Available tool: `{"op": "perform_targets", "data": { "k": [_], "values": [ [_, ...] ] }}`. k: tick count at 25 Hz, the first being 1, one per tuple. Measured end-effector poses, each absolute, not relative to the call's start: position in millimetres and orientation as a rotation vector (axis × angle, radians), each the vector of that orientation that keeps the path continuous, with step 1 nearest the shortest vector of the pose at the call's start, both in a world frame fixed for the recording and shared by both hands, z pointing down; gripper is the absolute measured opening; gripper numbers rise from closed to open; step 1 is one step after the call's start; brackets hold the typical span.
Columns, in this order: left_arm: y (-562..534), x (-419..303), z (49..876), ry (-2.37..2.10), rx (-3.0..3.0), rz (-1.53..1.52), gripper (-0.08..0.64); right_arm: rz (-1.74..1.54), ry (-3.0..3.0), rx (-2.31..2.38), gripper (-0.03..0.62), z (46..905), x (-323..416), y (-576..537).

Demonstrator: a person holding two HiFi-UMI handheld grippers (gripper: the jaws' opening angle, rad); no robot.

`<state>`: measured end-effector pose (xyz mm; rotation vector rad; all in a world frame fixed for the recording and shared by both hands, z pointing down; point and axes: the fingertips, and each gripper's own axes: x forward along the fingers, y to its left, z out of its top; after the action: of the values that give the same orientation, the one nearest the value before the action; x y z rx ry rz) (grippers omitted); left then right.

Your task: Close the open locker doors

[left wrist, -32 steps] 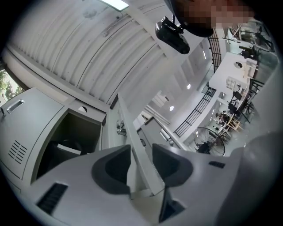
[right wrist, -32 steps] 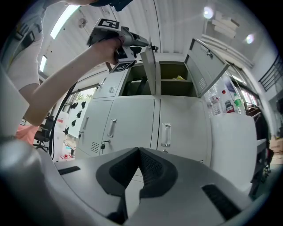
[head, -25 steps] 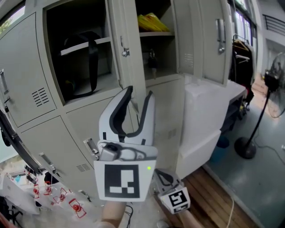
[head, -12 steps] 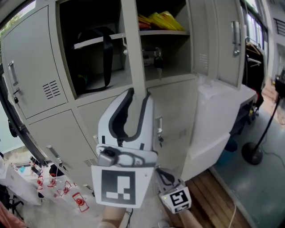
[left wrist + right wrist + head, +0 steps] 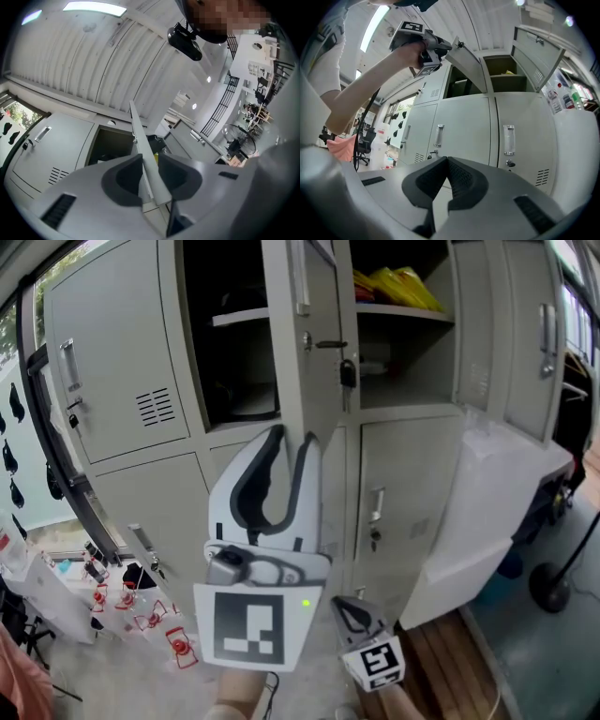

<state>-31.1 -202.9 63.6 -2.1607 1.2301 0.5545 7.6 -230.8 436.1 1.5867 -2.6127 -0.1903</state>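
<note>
In the head view your left gripper (image 5: 294, 435) is raised at the edge of the open door (image 5: 298, 343) of an upper locker, and your right gripper (image 5: 349, 611) hangs low, below the left one. In the left gripper view its jaws are closing on that door edge, with a pad against each face. In the right gripper view the jaws are together with nothing between them, facing the closed lower doors (image 5: 464, 131).

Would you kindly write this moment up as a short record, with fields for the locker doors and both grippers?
Middle door: upper row, swung out, compartment behind it open
Right door: upper row, also open, beside a shelf with yellow items
Lower doors: shut
Left gripper: raised, jaws closing on the middle door's lower edge
Right gripper: low, jaws together, nothing between them
</note>
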Motion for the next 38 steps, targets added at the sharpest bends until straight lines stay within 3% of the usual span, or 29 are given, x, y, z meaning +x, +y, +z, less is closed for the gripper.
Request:
{"op": "perform_targets", "data": {
  "k": [38],
  "values": [
    [-290.9,-138.5,68.4,1.581,-1.961,0.425,0.038,-0.158,-2.707,1.343,0.005,453.4,-58.6,-286.0]
  ]
}}
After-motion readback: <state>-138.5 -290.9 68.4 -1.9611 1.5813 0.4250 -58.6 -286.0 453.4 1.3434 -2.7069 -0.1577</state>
